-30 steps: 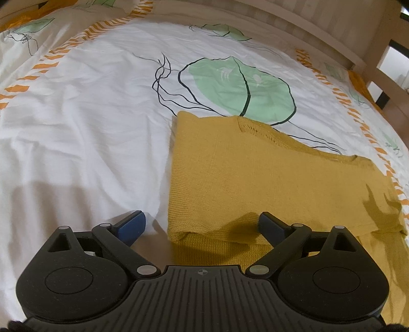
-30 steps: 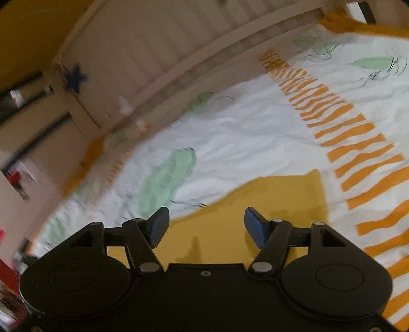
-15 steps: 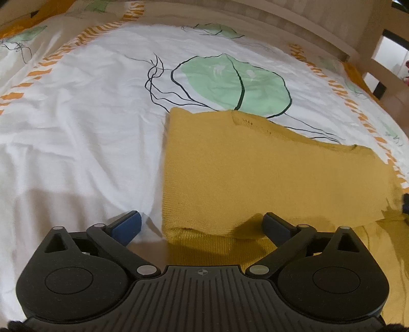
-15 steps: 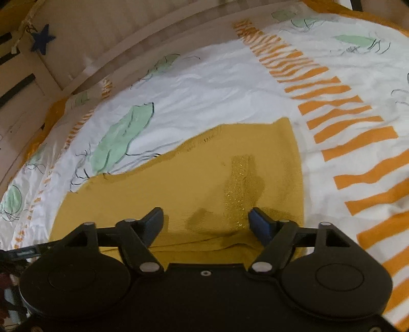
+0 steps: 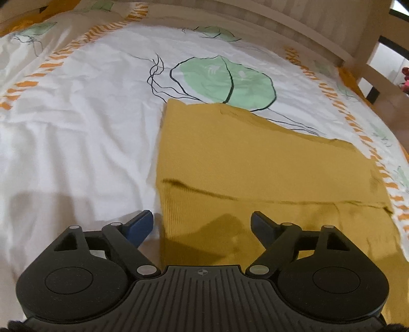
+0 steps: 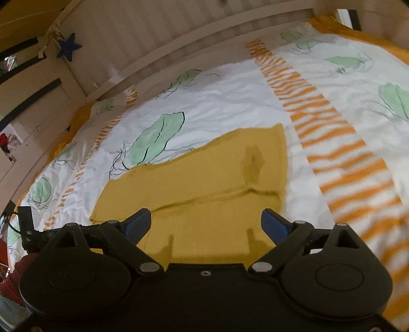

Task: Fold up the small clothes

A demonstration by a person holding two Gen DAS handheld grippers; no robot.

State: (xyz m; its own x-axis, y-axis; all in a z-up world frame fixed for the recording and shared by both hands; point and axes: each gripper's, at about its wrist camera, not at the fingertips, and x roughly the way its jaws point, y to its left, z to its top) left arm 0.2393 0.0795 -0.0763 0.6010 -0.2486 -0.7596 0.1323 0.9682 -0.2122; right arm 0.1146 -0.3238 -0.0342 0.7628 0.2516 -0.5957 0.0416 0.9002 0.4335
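I am holding the left tool [image 5: 202, 224] just above the near edge of the yellow knit garment [image 5: 255, 158]; its jaws are standing wide and are closing a little, with nothing pinched between them. Its left fingertip [image 5: 139, 224] is hanging over the white bed cover [image 5: 76, 127], just off the garment's left edge, while its right fingertip is sitting over the yellow cloth itself. Directly ahead of this tool the garment is lying flat on the bed, and a folded flap is lying over its farther part, the flap's free edge running across as a dark crease just beyond the fingertips. Past the garment's far edge I am seeing a large green leaf print [image 5: 225, 81], partly covered by the cloth, and beyond that the pale wooden bed rail [image 5: 294, 23].

I am holding the right tool [image 6: 205, 222] over the same garment [image 6: 204, 173] from the other side. Its jaws are spread wide and are opening, and no cloth is caught between them; both blue fingertips are hovering over the near yellow layer. Just ahead, the flap's edge is crossing the view, and the garment's far corner is pointing up to the right of the tool. To the right of the tool the orange striped band [image 6: 319, 122] of the cover is running away from me, blurred. To the far left I am seeing a dark blue star [image 6: 68, 47] hanging on the rail.
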